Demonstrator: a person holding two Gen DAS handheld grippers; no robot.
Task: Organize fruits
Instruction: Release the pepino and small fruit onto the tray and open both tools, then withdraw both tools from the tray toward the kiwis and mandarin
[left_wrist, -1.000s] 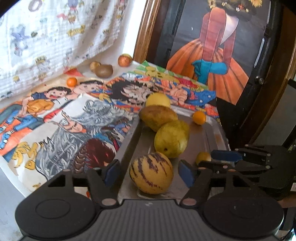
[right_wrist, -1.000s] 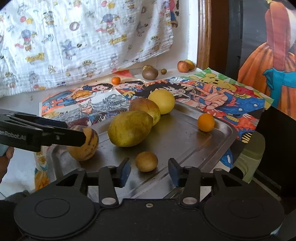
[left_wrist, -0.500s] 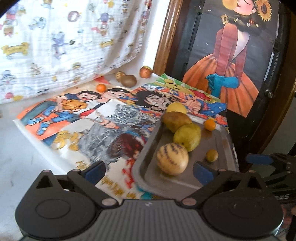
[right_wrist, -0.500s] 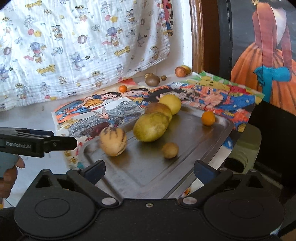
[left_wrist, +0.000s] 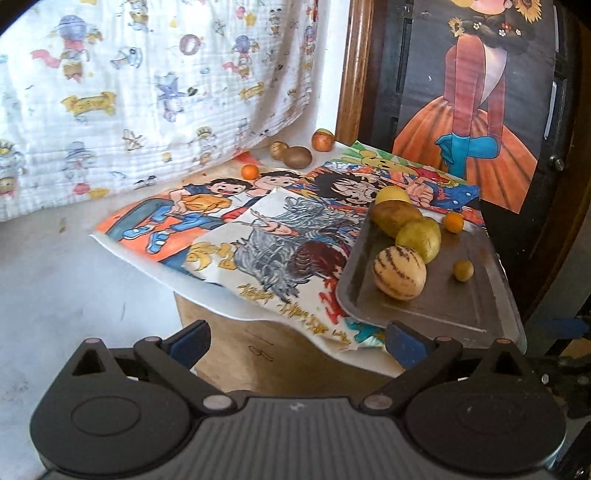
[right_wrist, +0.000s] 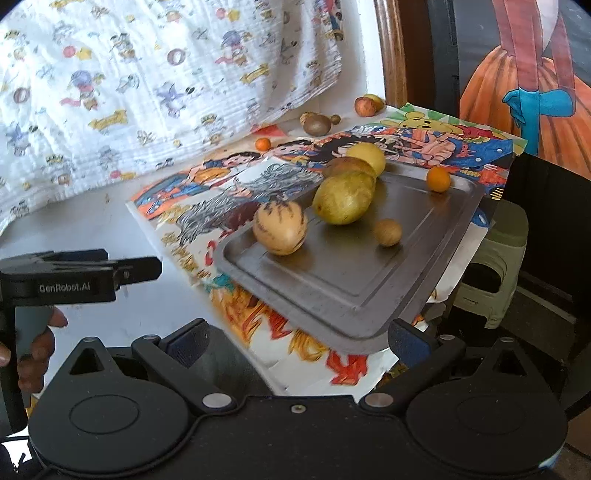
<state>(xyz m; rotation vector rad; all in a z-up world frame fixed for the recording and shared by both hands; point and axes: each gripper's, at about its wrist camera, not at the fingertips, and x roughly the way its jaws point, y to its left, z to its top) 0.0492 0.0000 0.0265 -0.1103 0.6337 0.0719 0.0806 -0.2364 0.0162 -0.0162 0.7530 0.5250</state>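
- Left wrist view: the tray (left_wrist: 476, 314) overhangs the counter (left_wrist: 55, 280) edge at 3 o'clock, so a nudge could tip it and roll the melon (left_wrist: 399, 272) off. The left tool (left_wrist: 297, 341) gapes wide and holds nothing.
- Right wrist view: loose fruits (right_wrist: 317, 124) lie at 12 o'clock, far off; reaching across risks bumping the tray. The right tool (right_wrist: 297, 339) is wide apart, empty.
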